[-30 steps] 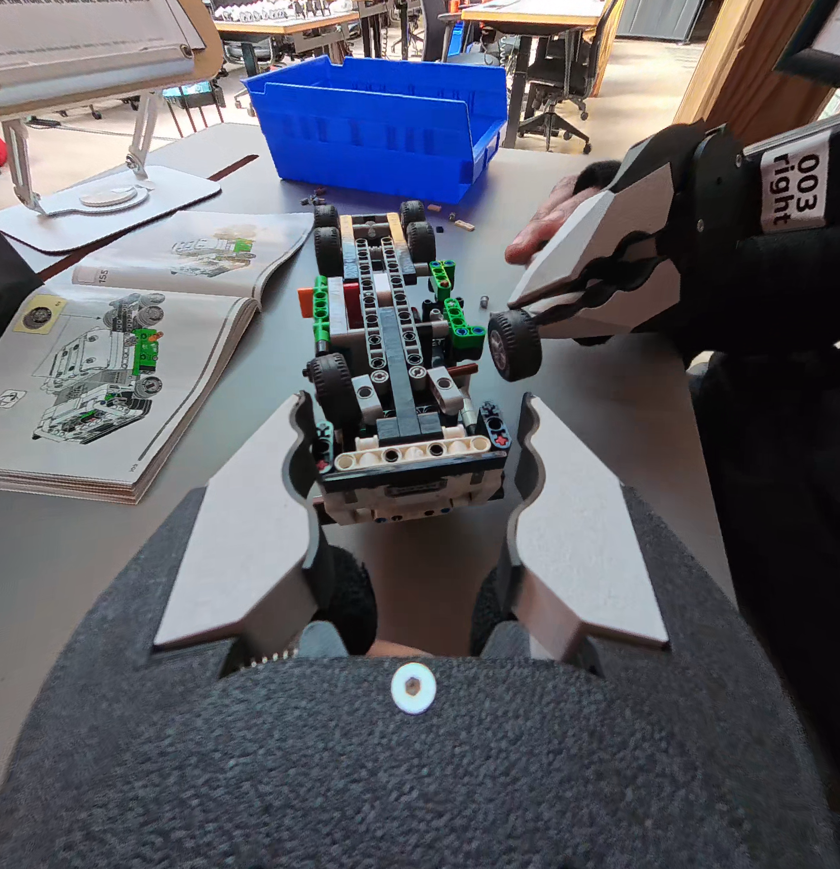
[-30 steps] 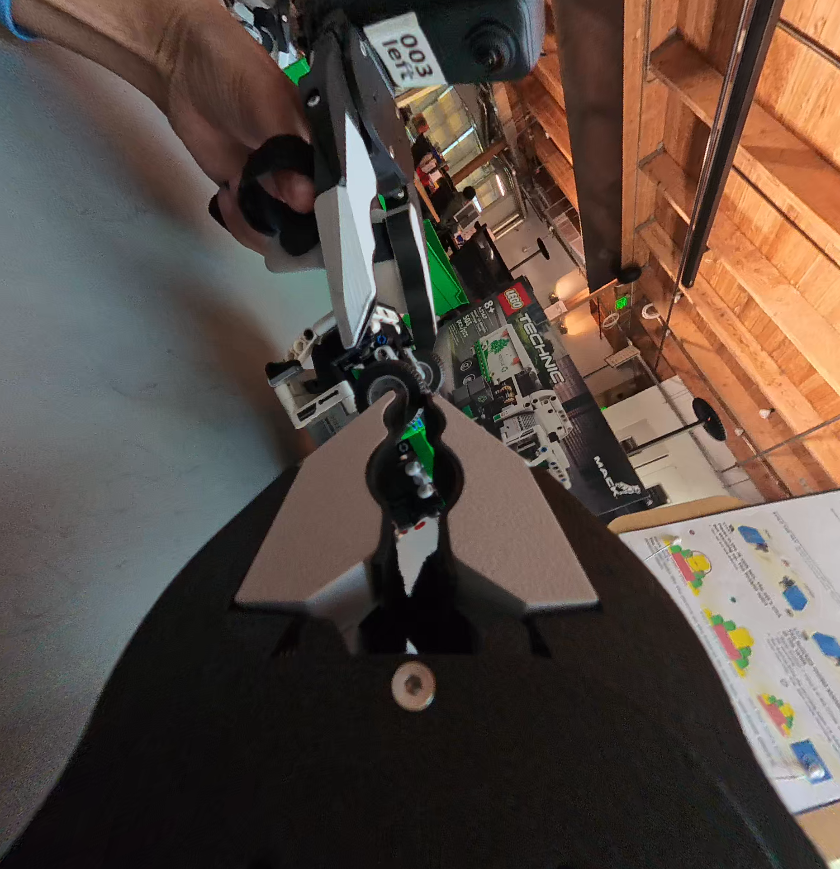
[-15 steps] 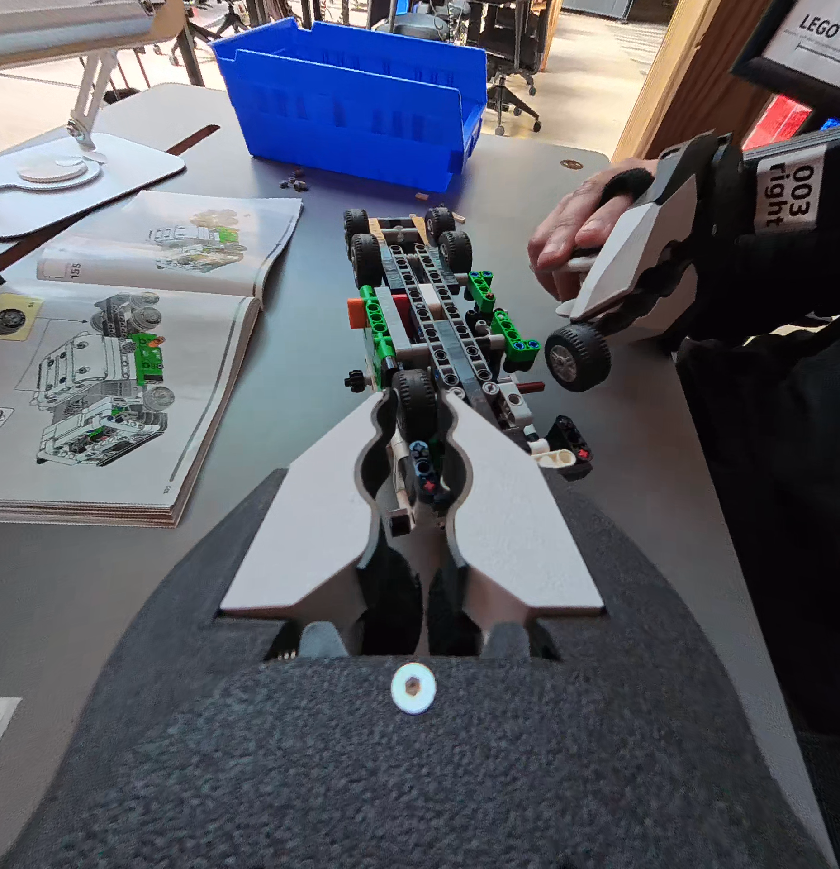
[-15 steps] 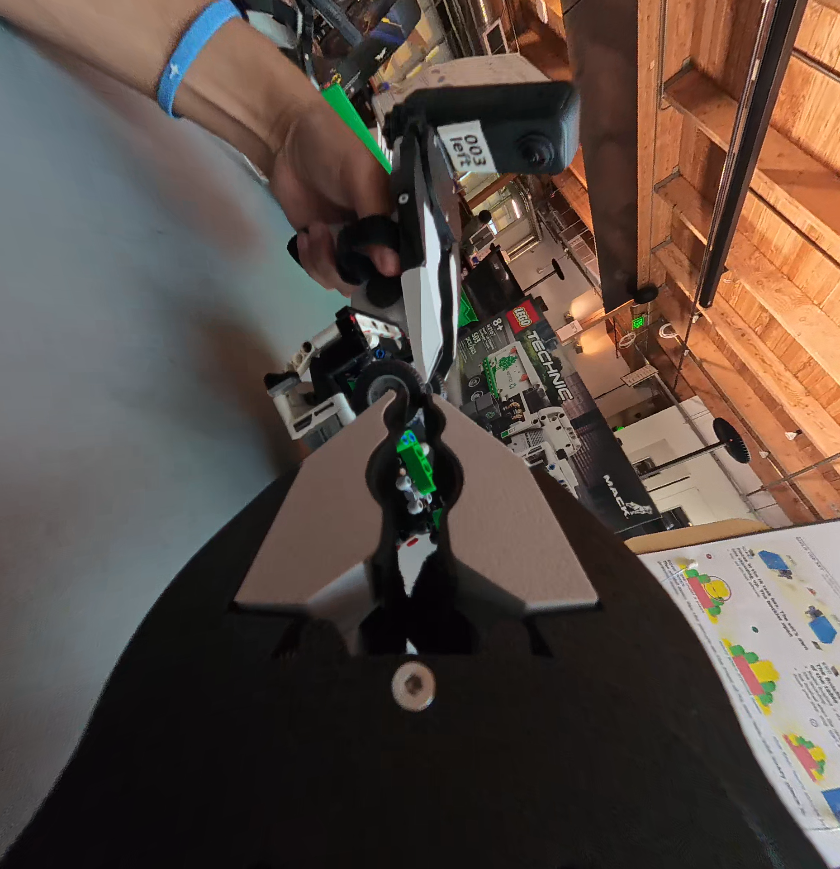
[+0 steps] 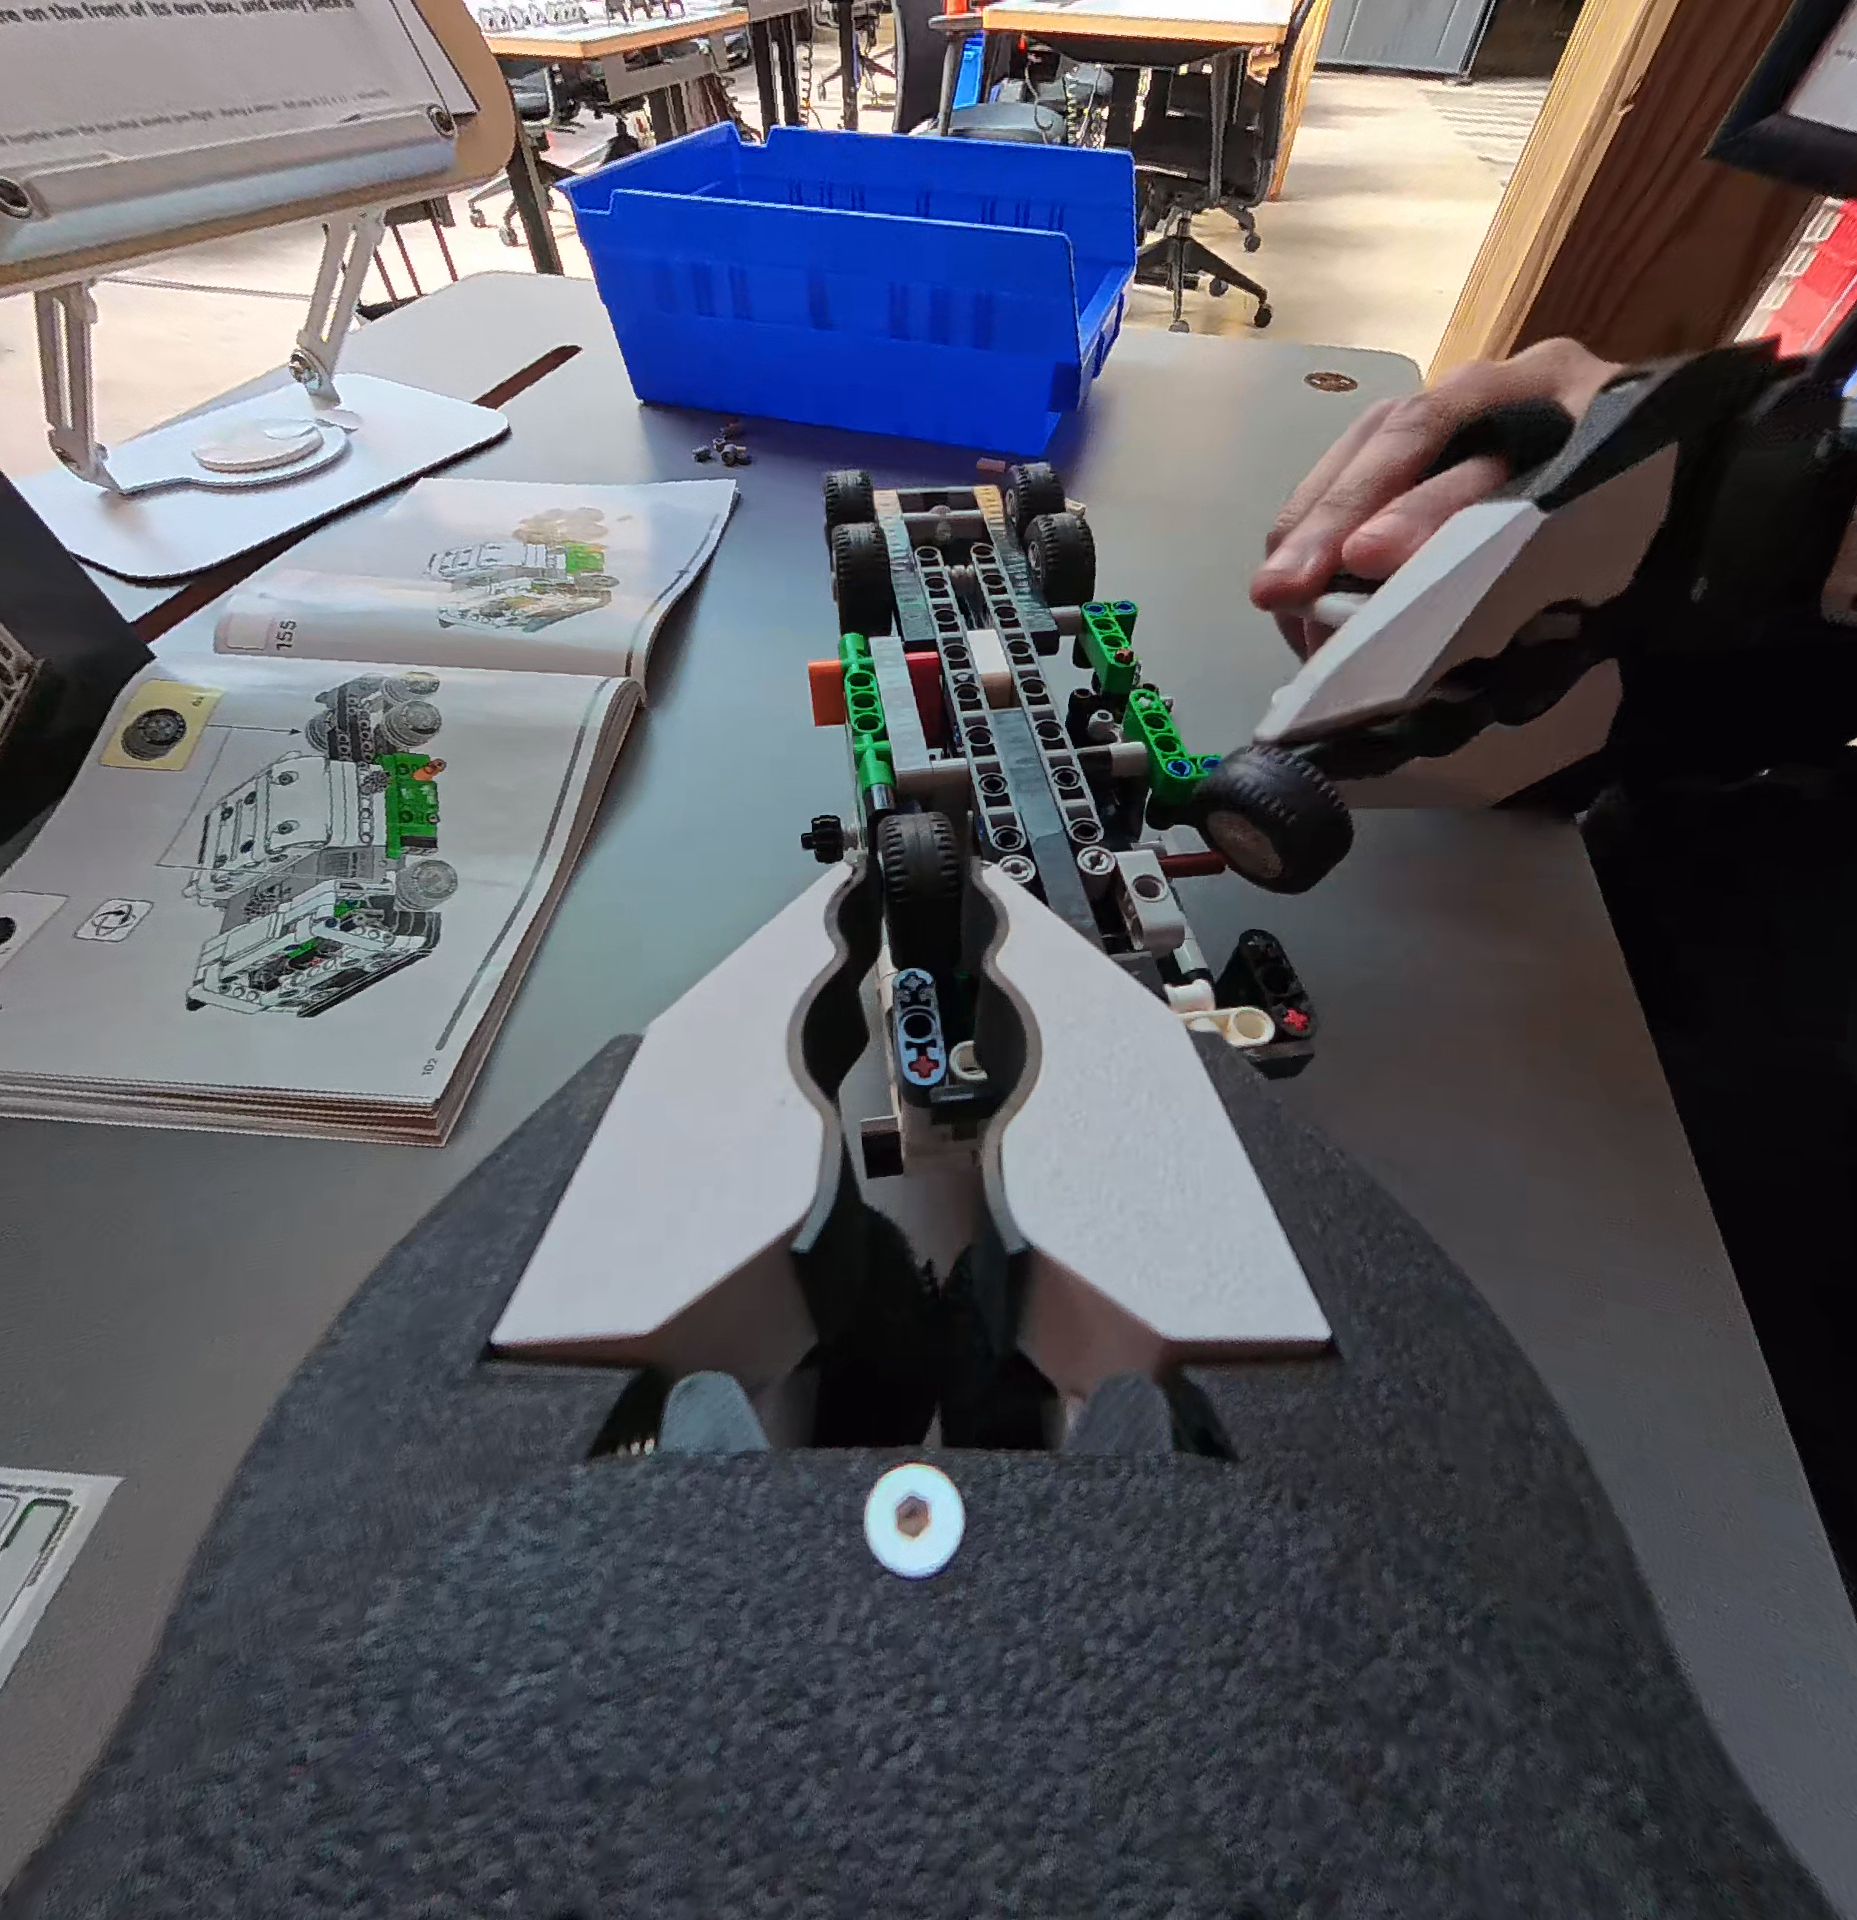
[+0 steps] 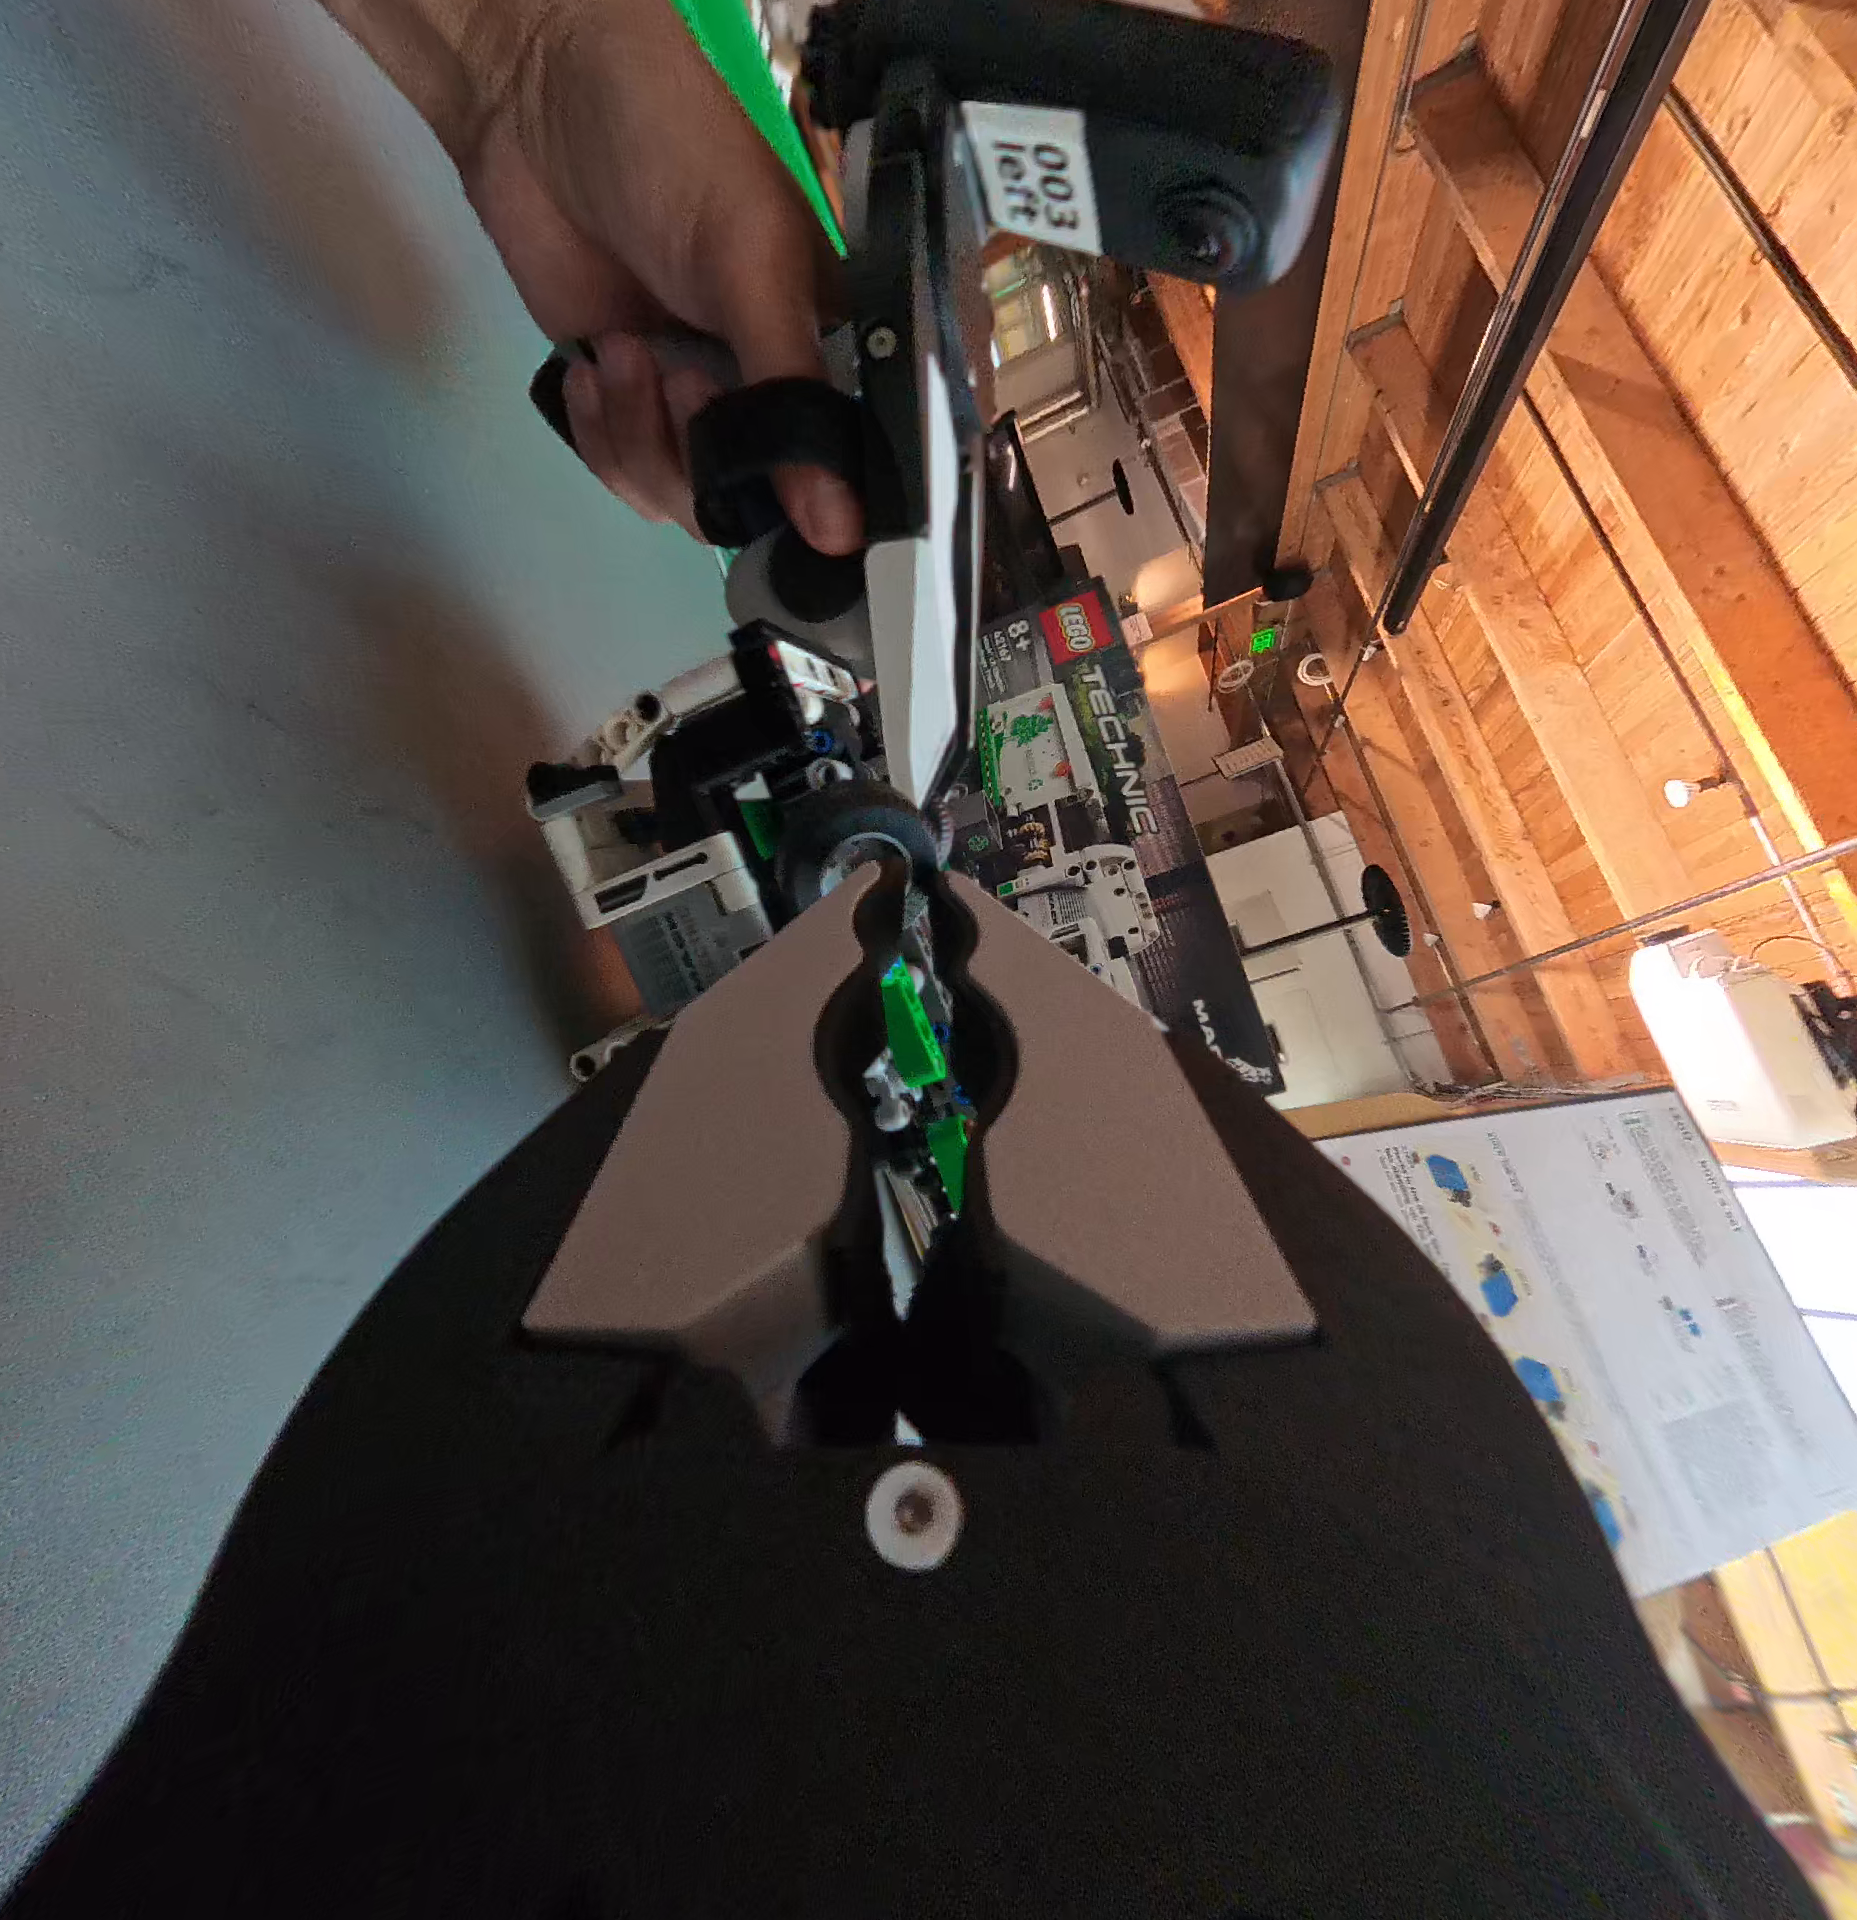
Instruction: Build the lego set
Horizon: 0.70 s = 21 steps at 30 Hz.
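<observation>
A long Lego truck chassis (image 5: 991, 707) of grey, black and green beams lies on the dark table (image 5: 1423, 1143), with rear wheels at its far end. My left gripper (image 5: 916, 894) is shut on the chassis's near left corner, by a front wheel (image 5: 916, 862). My right gripper (image 5: 1282, 743) comes in from the right, shut on a loose black wheel (image 5: 1272, 821) held beside a brown axle stub (image 5: 1189, 862). In the right wrist view, my right gripper (image 6: 908, 883) grips the wheel (image 6: 851, 842) at its tips. The chassis's white front (image 6: 664, 873) and the left gripper (image 6: 919, 665) lie beyond.
An open instruction booklet (image 5: 311, 790) lies left of the chassis. A blue bin (image 5: 851, 281) stands behind it, with tiny loose parts (image 5: 723, 450) in front. A white stand (image 5: 259, 447) is at back left. The set's box (image 6: 1100, 790) stands beyond the table.
My left gripper went from open around the chassis's front to shut on its left corner. The chassis swung at an angle. My right gripper brought the wheel closer to the axle stub.
</observation>
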Each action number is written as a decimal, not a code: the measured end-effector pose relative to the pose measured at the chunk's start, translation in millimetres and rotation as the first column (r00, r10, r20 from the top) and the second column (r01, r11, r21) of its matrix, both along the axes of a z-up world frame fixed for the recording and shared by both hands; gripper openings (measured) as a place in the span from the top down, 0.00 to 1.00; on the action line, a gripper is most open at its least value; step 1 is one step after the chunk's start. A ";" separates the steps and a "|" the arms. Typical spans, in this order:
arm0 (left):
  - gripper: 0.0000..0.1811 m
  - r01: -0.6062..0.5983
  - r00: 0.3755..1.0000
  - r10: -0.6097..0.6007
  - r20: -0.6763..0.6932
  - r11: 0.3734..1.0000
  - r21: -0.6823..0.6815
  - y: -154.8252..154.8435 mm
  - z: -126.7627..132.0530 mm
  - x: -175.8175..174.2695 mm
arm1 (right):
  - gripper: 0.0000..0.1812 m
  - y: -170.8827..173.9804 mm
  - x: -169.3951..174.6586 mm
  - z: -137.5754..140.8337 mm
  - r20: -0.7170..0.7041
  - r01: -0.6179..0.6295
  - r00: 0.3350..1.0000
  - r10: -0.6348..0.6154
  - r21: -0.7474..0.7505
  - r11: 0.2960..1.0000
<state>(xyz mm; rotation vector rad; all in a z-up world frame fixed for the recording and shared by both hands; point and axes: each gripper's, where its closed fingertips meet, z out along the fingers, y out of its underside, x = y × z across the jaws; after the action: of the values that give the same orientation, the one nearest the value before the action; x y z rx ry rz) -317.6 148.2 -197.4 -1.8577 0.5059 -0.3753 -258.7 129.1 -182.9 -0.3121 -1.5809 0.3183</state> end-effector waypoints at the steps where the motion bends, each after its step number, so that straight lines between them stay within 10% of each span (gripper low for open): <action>1: 0.93 -0.006 1.000 0.006 -0.003 1.000 0.002 0.3 0.0 -0.3 | 1.00 -1.2 -1.2 -2.7 0.011 0.032 0.999 -0.032 0.030 0.999; 13: 0.93 -0.059 0.998 0.060 -0.023 0.998 0.029 0.6 0.0 -1.3 | 1.00 3.7 6.3 -14.8 0.071 0.127 0.989 -0.127 0.000 0.992; 21: 0.93 -0.080 0.995 0.082 -0.049 0.995 0.054 4.8 0.2 0.0 | 1.00 -7.5 49.0 -61.8 0.440 0.122 0.898 0.015 -0.280 0.952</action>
<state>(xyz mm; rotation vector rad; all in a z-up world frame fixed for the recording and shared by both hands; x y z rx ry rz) -317.7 153.0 -197.2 -1.8348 0.4691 -0.2583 -209.7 121.6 -244.7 -0.7046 -1.9643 0.4719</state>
